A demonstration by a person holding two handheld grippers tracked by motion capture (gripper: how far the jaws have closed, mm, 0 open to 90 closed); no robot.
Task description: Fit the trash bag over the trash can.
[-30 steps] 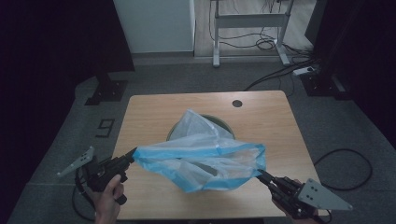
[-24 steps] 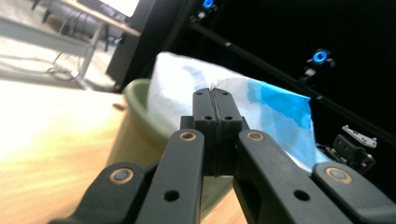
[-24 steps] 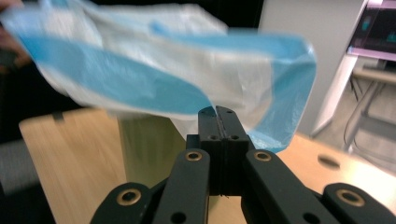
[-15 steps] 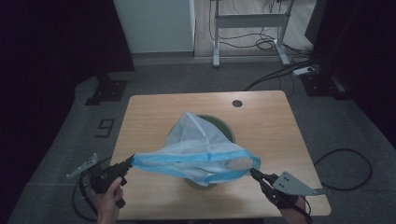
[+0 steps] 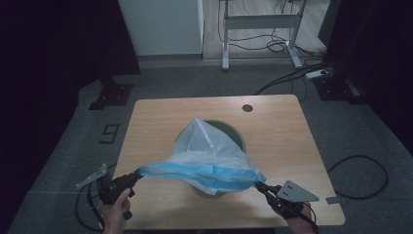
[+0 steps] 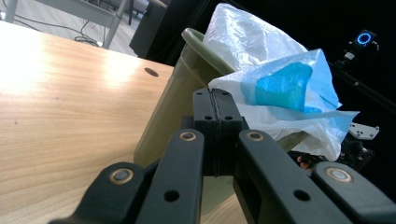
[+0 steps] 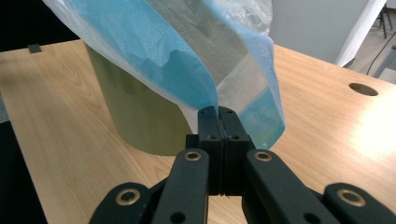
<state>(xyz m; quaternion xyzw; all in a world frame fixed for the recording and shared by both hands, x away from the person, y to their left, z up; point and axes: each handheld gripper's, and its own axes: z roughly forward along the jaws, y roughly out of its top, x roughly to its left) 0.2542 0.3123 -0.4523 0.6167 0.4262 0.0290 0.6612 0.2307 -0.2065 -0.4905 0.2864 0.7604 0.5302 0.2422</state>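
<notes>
Two corners of the blue-and-clear plastic bag (image 5: 209, 161) were pinched as I watched: my left hand-held gripper (image 5: 138, 174) had its jaws clamped on the bag's edge at the lower left of the high view, and my right hand-held gripper (image 5: 259, 185) was clamped on the opposite edge at the lower right. Between them the bag was stretched level over the olive-green bin (image 6: 187, 88), which stood at the middle of the desk (image 5: 160, 117). Its clear upper part rose in a peak above the bin's rim.
</notes>
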